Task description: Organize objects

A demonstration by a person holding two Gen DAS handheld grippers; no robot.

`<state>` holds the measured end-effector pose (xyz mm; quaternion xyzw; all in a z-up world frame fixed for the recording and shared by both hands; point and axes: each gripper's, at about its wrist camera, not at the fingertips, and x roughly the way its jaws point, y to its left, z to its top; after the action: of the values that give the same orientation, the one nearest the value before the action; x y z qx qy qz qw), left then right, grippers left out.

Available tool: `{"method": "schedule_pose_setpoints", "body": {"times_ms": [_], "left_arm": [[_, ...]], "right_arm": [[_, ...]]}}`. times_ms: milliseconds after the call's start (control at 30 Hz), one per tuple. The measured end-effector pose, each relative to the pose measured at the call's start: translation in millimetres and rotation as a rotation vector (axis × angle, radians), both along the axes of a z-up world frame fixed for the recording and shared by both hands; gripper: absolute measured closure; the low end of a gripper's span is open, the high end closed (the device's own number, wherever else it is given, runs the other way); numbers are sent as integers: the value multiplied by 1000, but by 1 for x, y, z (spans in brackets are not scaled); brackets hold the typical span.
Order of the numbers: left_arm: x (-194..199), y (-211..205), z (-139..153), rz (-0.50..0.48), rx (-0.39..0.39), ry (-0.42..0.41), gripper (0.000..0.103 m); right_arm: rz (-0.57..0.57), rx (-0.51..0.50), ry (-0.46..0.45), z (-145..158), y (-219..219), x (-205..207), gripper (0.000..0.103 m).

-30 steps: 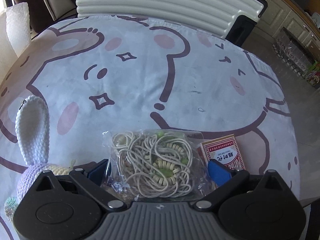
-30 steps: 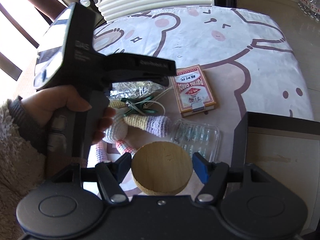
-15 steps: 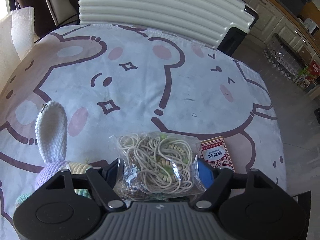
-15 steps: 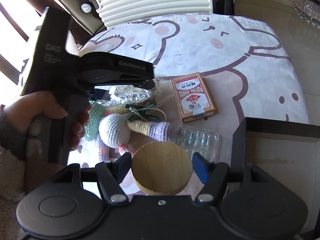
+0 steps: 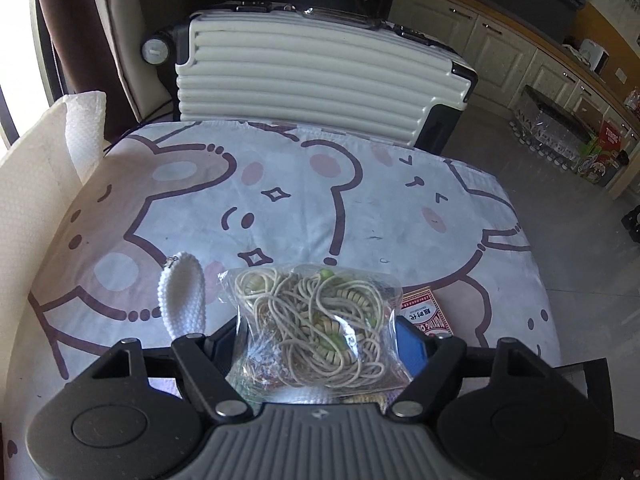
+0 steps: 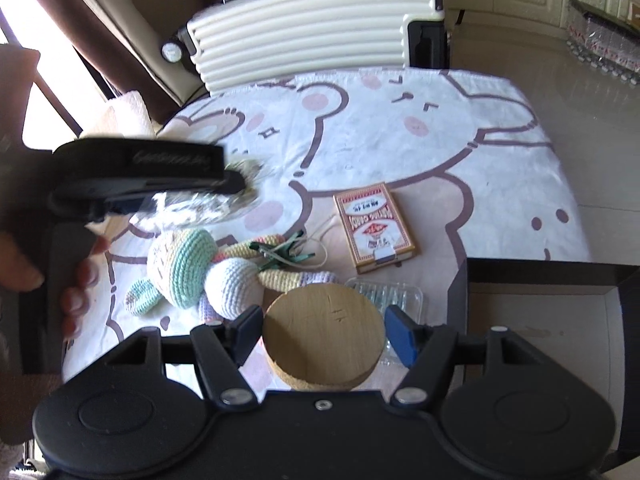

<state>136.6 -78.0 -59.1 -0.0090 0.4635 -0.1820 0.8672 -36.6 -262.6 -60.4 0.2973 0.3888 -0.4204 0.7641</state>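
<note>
The left gripper (image 5: pixel 320 344) is clamped on a clear bag of cords (image 5: pixel 316 320), its two pads pressing the plastic from both sides, and the bag hangs above the surface (image 5: pixel 304 208) and not on it. The right gripper (image 6: pixel 324 336) is closed on a round wooden block (image 6: pixel 324 340), which fills the space between its pads.

Just beyond the block lie a crocheted toy (image 6: pixel 208 276) and a small clear blister tray (image 6: pixel 384 292). A little farther is a box of playing cards (image 6: pixel 374 226), flat on the cartoon-printed cloth. Behind the surface stands a cream ribbed suitcase (image 5: pixel 320 80).

The step in hand seems to be carrying both things away to their place. To do it well, I think the bag should be kept level and moved slowly, because the plastic is slippery and the loose cords can shift their weight. The bag should also pass clear of the toy's white ear (image 5: pixel 184 296), which stands just beside it. The block is held low on its side, so the pads should not relax until it rests somewhere.
</note>
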Motion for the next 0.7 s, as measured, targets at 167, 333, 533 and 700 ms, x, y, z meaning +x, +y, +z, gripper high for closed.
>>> {"method": "schedule_pose_setpoints", "body": {"times_ms": [167, 333, 533, 700], "left_arm": [[-15, 20, 14, 10, 7, -25, 25], [-31, 39, 28, 20, 5, -48, 25], [-46, 57, 39, 20, 2, -61, 25], [-55, 69, 51, 32, -2, -83, 25]], "right_arm": [[-13, -37, -13, 12, 9, 0, 35], [-15, -67, -24, 23, 20, 3, 35], [-27, -97, -22, 32, 31, 6, 35], [-49, -110, -33, 38, 37, 4, 35]]}}
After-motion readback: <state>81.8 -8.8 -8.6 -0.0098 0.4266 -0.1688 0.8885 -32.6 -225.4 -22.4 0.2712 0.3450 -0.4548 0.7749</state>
